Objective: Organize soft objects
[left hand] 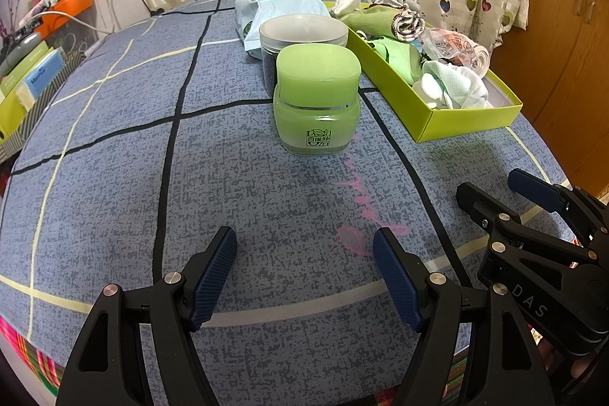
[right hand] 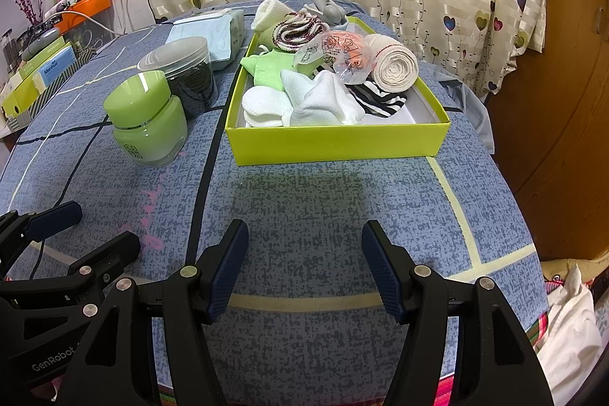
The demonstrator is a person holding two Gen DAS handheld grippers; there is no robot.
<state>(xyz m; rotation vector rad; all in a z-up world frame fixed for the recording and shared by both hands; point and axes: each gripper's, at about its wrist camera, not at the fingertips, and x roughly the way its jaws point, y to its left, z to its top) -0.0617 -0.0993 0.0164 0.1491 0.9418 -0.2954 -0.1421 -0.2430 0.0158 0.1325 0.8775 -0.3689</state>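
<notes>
A lime-green box [right hand: 335,143] [left hand: 468,122] stands on the blue checked cloth and holds soft things: white socks [right hand: 319,97] [left hand: 453,86], green cloths [right hand: 266,69], a striped cloth [right hand: 380,99], a rolled bandage [right hand: 396,63] and a plastic-wrapped packet [right hand: 342,52]. A cream sock [right hand: 270,11] and grey socks [right hand: 329,8] lie at its far end. My left gripper [left hand: 304,250] is open and empty over bare cloth near the front edge. My right gripper [right hand: 304,246] is open and empty, in front of the box. Each gripper shows in the other's view.
A green cream jar [left hand: 318,101] [right hand: 146,118], a clear lidded jar [left hand: 302,35] [right hand: 188,71] and a wet-wipes pack [left hand: 274,8] [right hand: 213,33] stand left of the box. Boxes and an orange tray [left hand: 64,10] sit at the far left. A wooden cabinet [right hand: 571,82] is at the right.
</notes>
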